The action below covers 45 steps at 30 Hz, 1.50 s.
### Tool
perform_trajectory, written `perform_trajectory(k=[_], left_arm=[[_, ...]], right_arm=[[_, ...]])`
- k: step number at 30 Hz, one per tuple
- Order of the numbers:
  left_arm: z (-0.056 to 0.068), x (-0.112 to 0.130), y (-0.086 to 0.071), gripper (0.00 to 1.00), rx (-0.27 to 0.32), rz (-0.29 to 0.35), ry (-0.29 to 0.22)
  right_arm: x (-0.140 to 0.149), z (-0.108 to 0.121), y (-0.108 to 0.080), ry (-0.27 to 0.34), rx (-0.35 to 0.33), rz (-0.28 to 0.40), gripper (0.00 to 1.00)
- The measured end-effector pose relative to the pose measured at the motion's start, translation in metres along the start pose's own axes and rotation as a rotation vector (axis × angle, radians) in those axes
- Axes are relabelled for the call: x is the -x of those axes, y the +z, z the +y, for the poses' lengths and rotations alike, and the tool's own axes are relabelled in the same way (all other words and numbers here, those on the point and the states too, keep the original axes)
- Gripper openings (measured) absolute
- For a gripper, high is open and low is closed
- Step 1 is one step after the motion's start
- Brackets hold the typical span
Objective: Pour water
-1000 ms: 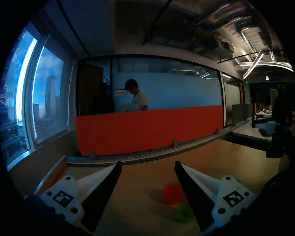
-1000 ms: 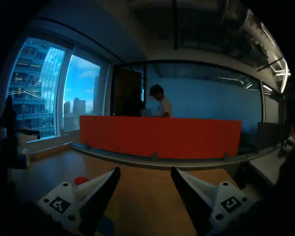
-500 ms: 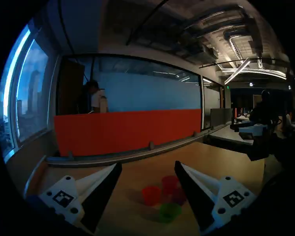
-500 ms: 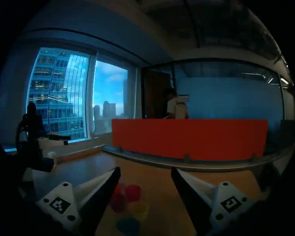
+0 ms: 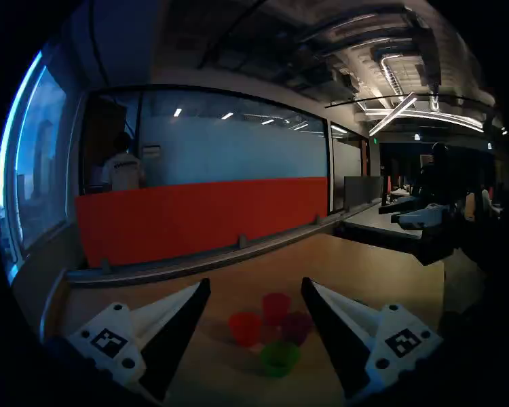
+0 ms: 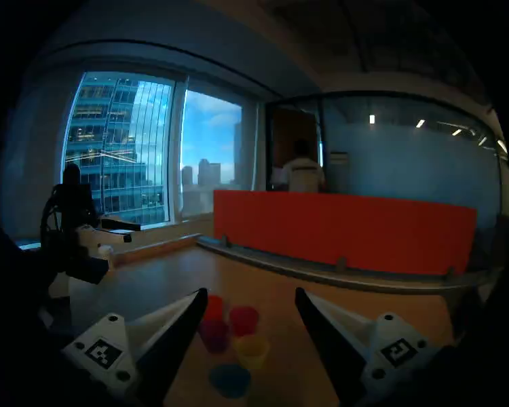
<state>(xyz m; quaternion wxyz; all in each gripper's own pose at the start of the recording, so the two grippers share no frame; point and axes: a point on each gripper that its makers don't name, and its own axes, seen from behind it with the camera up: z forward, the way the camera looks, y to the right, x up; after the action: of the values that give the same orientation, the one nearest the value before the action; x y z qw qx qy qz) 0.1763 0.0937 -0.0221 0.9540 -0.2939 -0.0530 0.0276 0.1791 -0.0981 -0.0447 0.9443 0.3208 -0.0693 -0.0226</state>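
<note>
Several small plastic cups stand bunched on the wooden table (image 5: 363, 264). In the left gripper view an orange cup (image 5: 244, 327), a red cup (image 5: 276, 306), a purple cup (image 5: 296, 327) and a green cup (image 5: 279, 357) sit just beyond my open, empty left gripper (image 5: 254, 281). The right gripper view shows a red cup (image 6: 243, 319), a purple cup (image 6: 214, 334), a yellow cup (image 6: 251, 351) and a blue cup (image 6: 230, 378) below my open, empty right gripper (image 6: 250, 293). Each gripper hovers above the table, short of the cups. I see no water vessel.
An orange partition (image 5: 200, 214) with a metal rail bounds the table's far side; a person (image 6: 302, 173) stands behind it. Windows (image 6: 119, 163) line one wall. The other gripper (image 5: 424, 220) appears at the right of the left view; the left one (image 6: 85, 237) appears at the left of the right view.
Both grippers have swung toward the cup cluster, which now sits more centred between each pair of fingers. The person behind the partition has turned away. Both grippers stayed open.
</note>
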Motion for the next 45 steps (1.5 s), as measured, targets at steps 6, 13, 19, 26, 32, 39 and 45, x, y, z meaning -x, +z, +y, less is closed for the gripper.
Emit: perform_trajectory(k=[6, 13, 19, 26, 32, 39, 45], left_arm=[[0.008, 0.009, 0.001, 1.0, 0.046, -0.034, 0.007], [0.011, 0.019, 0.003, 1.0, 0.073, -0.064, 0.021], [0.014, 0.026, 0.004, 1.0, 0.093, -0.077, 0.024], [0.017, 0.037, 0.005, 1.0, 0.109, -0.099, 0.038], [0.016, 0.057, 0.008, 1.0, 0.106, -0.133, 0.055], [0.016, 0.08, 0.01, 1.0, 0.111, -0.176, 0.061], [0.019, 0.098, 0.012, 1.0, 0.129, -0.207, 0.062]], right_arm=[[0.007, -0.01, -0.002, -0.01, -0.047, -0.045, 0.99], [0.019, -0.013, -0.006, -0.029, -0.074, -0.094, 1.0], [0.029, -0.016, -0.009, -0.049, -0.086, -0.127, 1.0], [0.043, -0.017, -0.007, -0.054, -0.094, -0.159, 1.0], [0.061, -0.018, -0.005, -0.052, -0.102, -0.195, 1.0], [0.085, -0.019, -0.002, -0.069, -0.105, -0.244, 0.99], [0.104, -0.023, 0.0, -0.086, -0.117, -0.278, 0.99]])
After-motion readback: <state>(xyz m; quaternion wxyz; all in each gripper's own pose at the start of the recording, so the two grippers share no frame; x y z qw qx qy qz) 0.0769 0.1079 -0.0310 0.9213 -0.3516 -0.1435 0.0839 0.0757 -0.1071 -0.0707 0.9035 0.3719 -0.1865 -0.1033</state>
